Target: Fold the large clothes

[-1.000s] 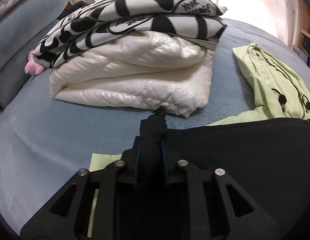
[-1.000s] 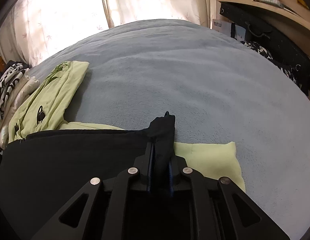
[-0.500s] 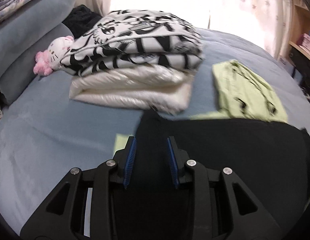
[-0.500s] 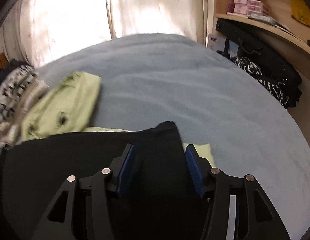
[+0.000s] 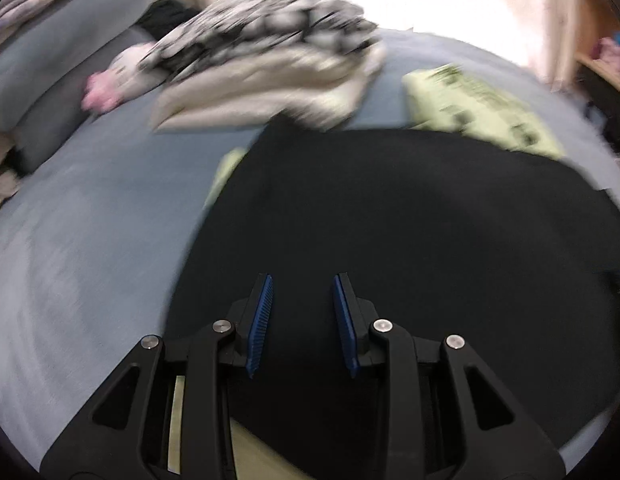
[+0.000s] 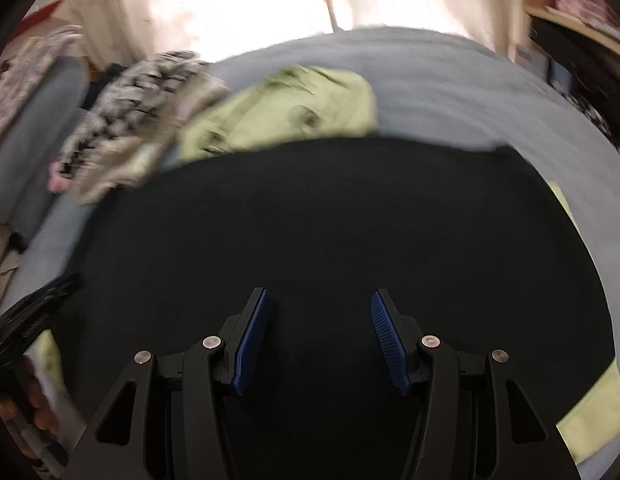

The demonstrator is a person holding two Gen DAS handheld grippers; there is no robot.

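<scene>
A large black garment (image 5: 390,208) lies spread flat on the blue-grey bed (image 5: 89,240). It covers most of a light green garment, whose hood end (image 5: 482,116) sticks out at the far side. My left gripper (image 5: 302,280) hovers open over the black cloth's near part, with nothing between its blue pads. In the right wrist view the black garment (image 6: 330,208) fills the middle and green edges (image 6: 590,408) show at its right. My right gripper (image 6: 320,292) is open wider above it and holds nothing. Both views are blurred.
A stack of folded clothes (image 5: 269,64), black-and-white print on top of white, sits at the far left of the bed beside a pink plush (image 5: 105,92) and grey pillows (image 5: 61,64). Curtains and a bright window lie beyond. A shelf (image 6: 582,20) stands at the right.
Both grippers were shut on the black garment's far corners; they have let go, opened and drawn back toward the near side. The black cloth now lies flat over the green garment.
</scene>
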